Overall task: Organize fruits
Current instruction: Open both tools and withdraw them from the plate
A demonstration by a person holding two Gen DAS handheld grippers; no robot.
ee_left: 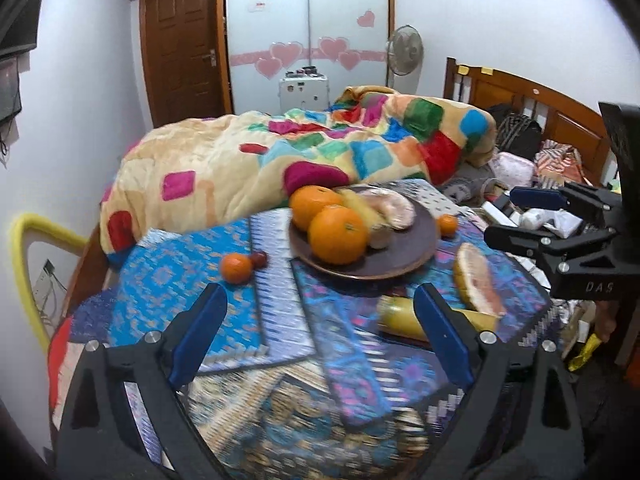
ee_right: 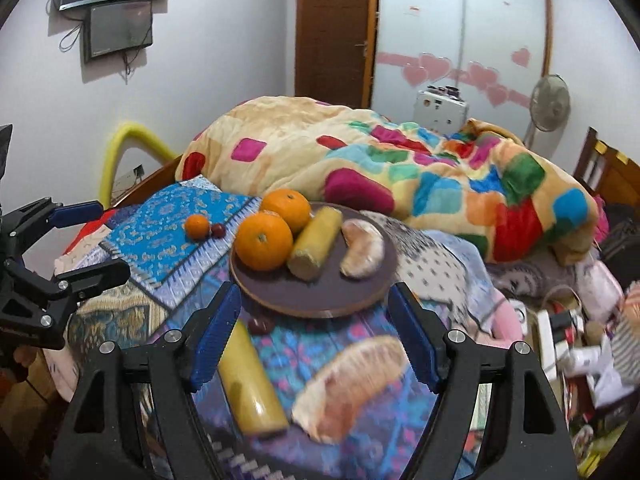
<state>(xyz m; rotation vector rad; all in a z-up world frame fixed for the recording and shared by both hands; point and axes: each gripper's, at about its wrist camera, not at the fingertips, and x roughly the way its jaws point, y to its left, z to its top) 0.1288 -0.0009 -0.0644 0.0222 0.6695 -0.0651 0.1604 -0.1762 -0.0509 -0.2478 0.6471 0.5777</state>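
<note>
On the patterned cloth (ee_right: 352,344) in front of the brown plate (ee_right: 304,300), 2 loose pieces lie just ahead of the right gripper (ee_right: 316,340): a yellow corn-like cylinder (ee_right: 250,388) and a peeled pomelo segment (ee_right: 352,384). Right gripper jaws stand apart, nothing pressed between the pads. Left gripper (ee_left: 320,340) also wide open and empty, over bare cloth.

Plate holds 2 large oranges (ee_right: 264,246), 1 yellow cylinder and 1 pomelo segment. Off the plate on its left side: small tangerine (ee_right: 197,227) with a dark red fruit (ee_right: 218,230) touching or just beside it. Another dark red fruit (ee_right: 260,325) sits at the plate's near rim.

Key relation: the loose pomelo segment lies between the right gripper's fingers in view, low and slightly right of centre, long axis running diagonally from near-left to far-right. The yellow cylinder lies near the left finger, long axis pointing roughly toward the plate. Right hand is clearly nearer both; from the left wrist view they sit off to the right, behind its right finger.

Judgement: next pick likely falls to the right gripper; the wrist would need rolling so the jaws close across the segment's short width.
</note>
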